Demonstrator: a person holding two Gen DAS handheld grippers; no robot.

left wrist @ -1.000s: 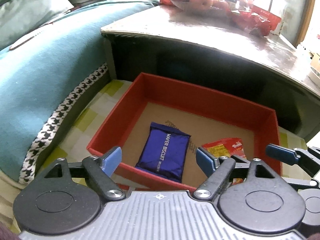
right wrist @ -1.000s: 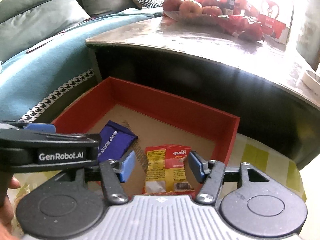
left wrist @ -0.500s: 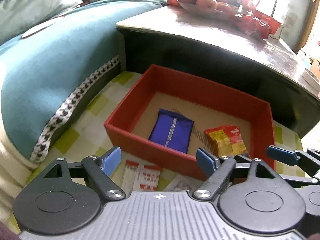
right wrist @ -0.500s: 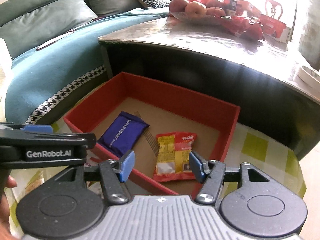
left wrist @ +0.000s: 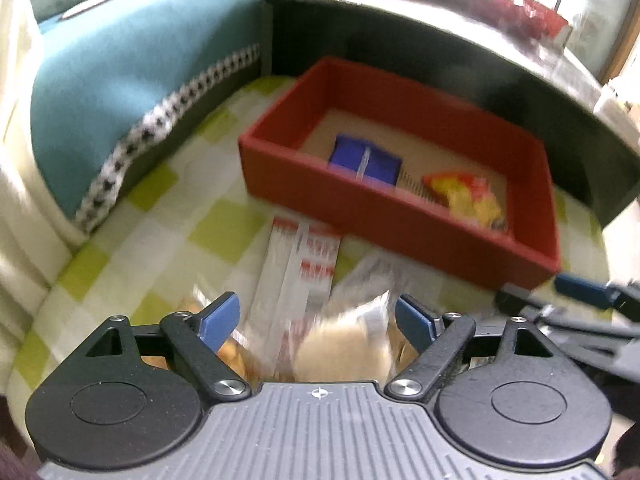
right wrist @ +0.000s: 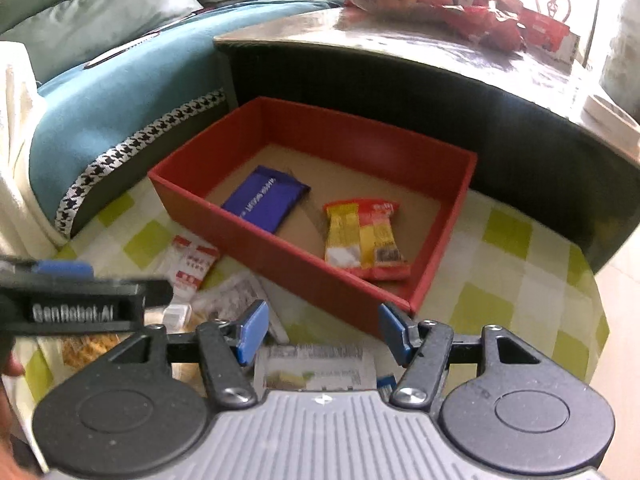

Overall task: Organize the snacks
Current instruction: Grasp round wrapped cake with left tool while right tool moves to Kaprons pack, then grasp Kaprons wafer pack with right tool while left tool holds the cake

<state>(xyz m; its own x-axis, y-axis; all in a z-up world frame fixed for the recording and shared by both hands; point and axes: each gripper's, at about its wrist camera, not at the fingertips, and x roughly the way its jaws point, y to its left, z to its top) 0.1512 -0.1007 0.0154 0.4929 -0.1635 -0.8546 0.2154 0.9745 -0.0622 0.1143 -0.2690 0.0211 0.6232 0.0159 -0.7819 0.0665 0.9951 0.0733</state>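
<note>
A red box (right wrist: 280, 246) (left wrist: 360, 204) stands on the checked cloth. It holds a blue wafer packet (right wrist: 266, 198) (left wrist: 366, 160) and a yellow-red candy packet (right wrist: 364, 238) (left wrist: 468, 196). Several loose snack packets lie in front of it: a white-red one (right wrist: 192, 264) (left wrist: 304, 256), a pale cracker pack (left wrist: 348, 344), and a white printed pack (right wrist: 316, 368). My left gripper (left wrist: 316, 316) is open and empty above the cracker pack. My right gripper (right wrist: 320, 332) is open and empty above the white pack. The left view is blurred.
A dark table (right wrist: 400, 40) with fruit and red packets rises behind the box. A teal sofa cushion (right wrist: 120, 92) with houndstooth trim lies to the left. The green-checked cloth (right wrist: 508, 280) extends right of the box.
Both grippers have pulled back and away from the box. The loose packets in front of the box have come into view beneath them. Both jaws stay open.
</note>
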